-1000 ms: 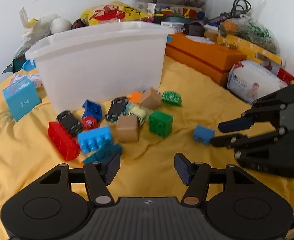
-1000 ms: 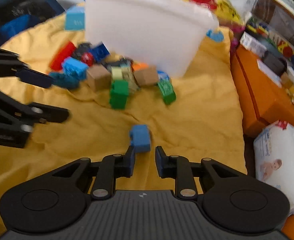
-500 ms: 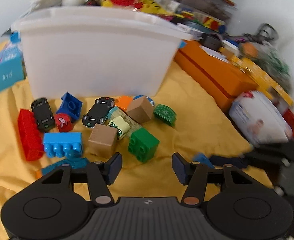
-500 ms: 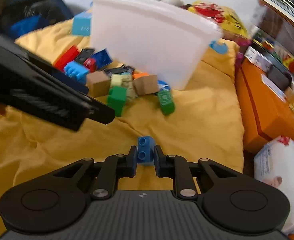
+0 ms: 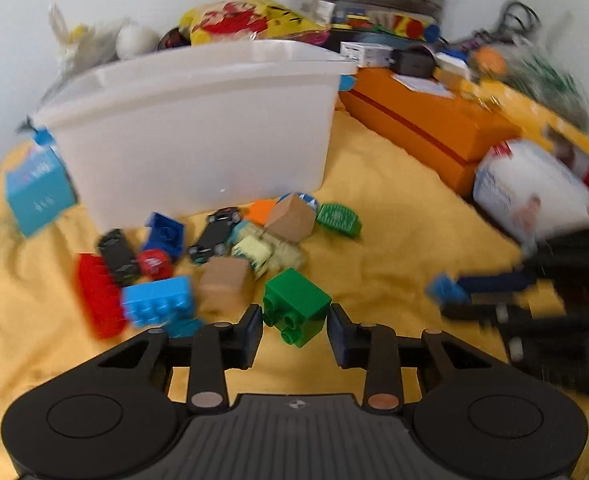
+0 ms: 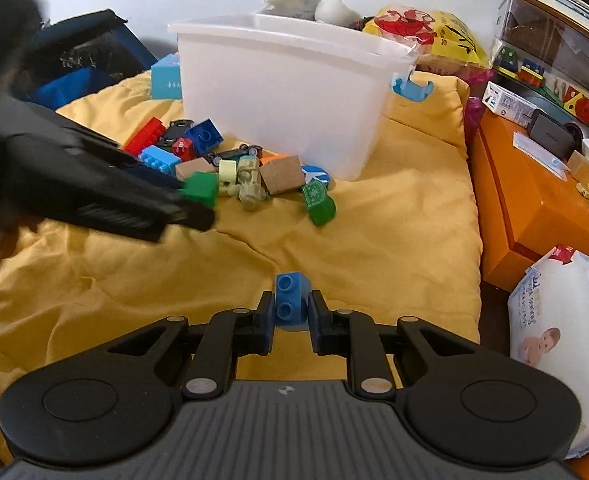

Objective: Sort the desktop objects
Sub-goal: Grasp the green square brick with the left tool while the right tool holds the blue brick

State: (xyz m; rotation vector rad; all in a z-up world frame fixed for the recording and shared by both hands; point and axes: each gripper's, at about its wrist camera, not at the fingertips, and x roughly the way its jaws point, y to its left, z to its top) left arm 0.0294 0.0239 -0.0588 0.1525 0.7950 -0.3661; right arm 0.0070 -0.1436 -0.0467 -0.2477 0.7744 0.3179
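A pile of toys lies on the yellow cloth in front of a white plastic bin (image 5: 198, 132). My left gripper (image 5: 295, 326) is open, its fingers on either side of a green brick (image 5: 296, 304) that rests on the cloth. My right gripper (image 6: 290, 316) is shut on a small blue brick (image 6: 290, 300) and holds it above the cloth; it also shows in the left wrist view (image 5: 446, 292). The pile holds a red brick (image 5: 96, 296), a light blue brick (image 5: 158, 306), brown cubes (image 5: 224, 284) and black toy cars (image 5: 214, 234).
An orange box (image 5: 426, 128) and a white wipes pack (image 5: 534, 192) stand at the right. A teal box (image 5: 38, 192) stands left of the bin. Bags and stacked boxes crowd the wall behind. A green tile (image 6: 318, 202) lies near the bin.
My left gripper moved forward until its fingers flank the green brick. My right gripper closed on the small blue brick and lifted it off the cloth.
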